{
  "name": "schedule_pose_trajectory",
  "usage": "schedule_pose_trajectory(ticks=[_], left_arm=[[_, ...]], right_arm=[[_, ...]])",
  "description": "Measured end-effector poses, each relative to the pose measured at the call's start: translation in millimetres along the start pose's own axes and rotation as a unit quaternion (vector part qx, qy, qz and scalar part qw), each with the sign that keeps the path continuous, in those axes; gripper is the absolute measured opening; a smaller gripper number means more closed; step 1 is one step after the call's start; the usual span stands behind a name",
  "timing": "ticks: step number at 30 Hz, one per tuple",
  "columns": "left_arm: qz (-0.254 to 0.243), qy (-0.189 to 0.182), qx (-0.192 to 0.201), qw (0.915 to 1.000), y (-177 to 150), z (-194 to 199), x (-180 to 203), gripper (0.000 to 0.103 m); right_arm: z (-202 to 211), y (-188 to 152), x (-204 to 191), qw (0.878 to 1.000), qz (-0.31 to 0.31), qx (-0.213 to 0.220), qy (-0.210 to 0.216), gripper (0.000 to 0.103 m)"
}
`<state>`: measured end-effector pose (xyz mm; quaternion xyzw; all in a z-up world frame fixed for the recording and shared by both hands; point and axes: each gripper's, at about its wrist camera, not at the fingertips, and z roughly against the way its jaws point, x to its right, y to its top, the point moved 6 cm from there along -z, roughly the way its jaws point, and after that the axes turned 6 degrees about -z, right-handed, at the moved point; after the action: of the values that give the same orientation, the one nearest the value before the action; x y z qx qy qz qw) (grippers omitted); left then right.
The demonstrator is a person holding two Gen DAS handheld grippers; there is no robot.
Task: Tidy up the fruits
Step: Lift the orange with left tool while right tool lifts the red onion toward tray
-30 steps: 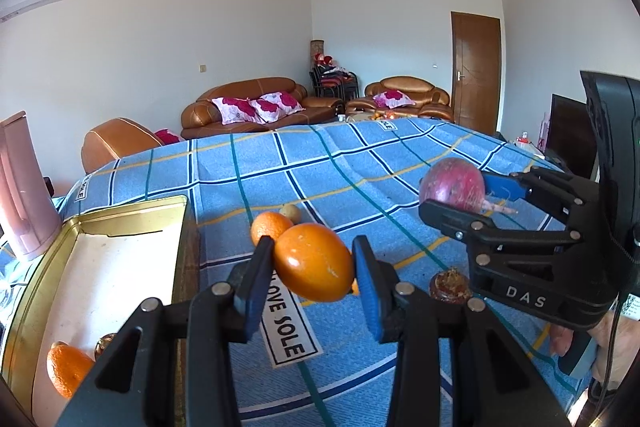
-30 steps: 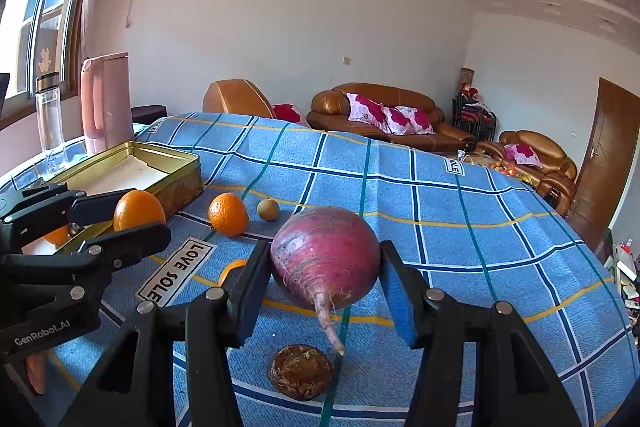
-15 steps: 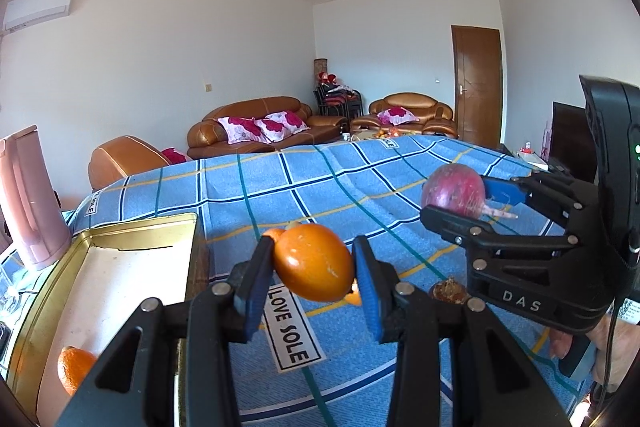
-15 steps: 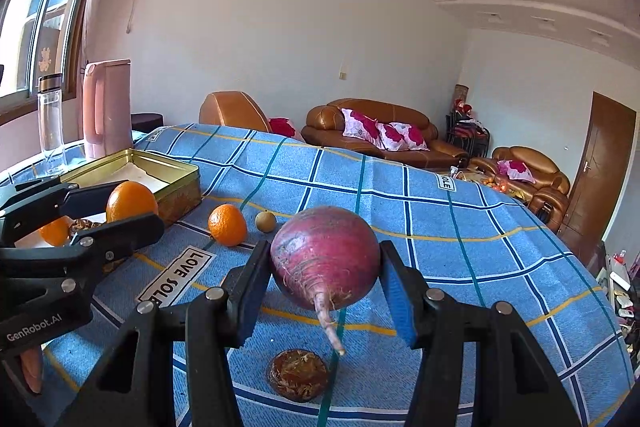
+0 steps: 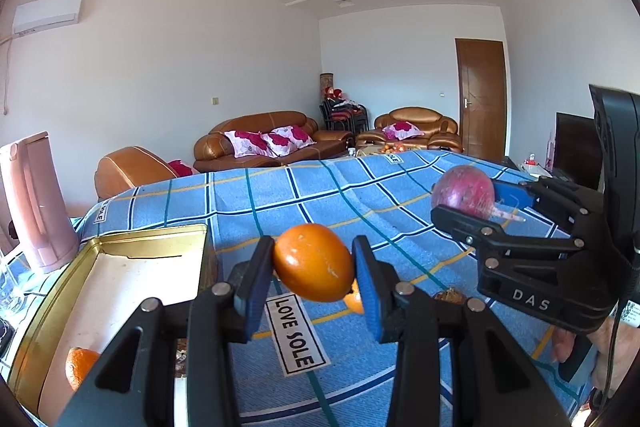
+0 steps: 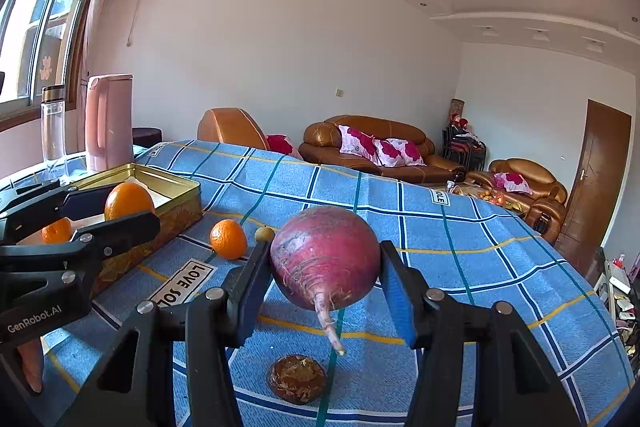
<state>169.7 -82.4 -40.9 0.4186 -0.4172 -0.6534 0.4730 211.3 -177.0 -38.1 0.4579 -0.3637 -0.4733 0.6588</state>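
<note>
Above the blue checked cloth [image 6: 460, 251] of the worktop, both claws hang in the air, each loaded. The left claw [image 5: 314, 269] is clenched about halfway on an orange [image 5: 314, 262], its blue pads pressed against the fruit's two sides; the fruit sits clear of the cloth, just right of the gold tin [image 5: 108, 247]. The right claw [image 6: 325, 275] is spread wider and grips a round purple-red radish [image 6: 325, 257] by its flanks, the pale root tail drooping downward between the fingers.

Inside the tin, near its closest corner, lies another orange [image 5: 80, 366], with something small and dark beside it that I cannot make out. On the cloth, a loose mandarin [image 6: 229, 239] rests near the tin's outer wall, a small yellowish fruit [image 6: 264, 233] just beyond it. A flat brown dried piece [image 6: 297, 379] lies on the cloth below the radish, not touching it. A white "LOVE SOLE" label [image 5: 297, 334] is sewn onto the cloth under the left claw. A pink jug [image 6: 109, 123] and a clear bottle [image 6: 54, 131] stand behind the tin.
</note>
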Motion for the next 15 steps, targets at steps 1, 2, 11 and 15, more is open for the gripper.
schedule_pose_trajectory(ticks=[1,2,11,15], left_arm=[[0.0,0.001,0.003,1.0,0,1,0,0.042],[0.001,0.003,0.005,1.0,0,2,-1,0.042],[-0.005,0.017,0.015,0.9997,1,10,-6,0.042],[-0.008,0.024,0.018,0.9995,0,15,-9,0.042]], right_arm=[[1,0,0,1.0,-0.001,0.002,0.0,0.055],[2,0,0,1.0,-0.001,0.003,0.0,0.055],[4,2,-4,1.0,-0.007,0.009,0.003,0.055],[4,2,-11,1.0,-0.013,0.007,0.019,0.055]])
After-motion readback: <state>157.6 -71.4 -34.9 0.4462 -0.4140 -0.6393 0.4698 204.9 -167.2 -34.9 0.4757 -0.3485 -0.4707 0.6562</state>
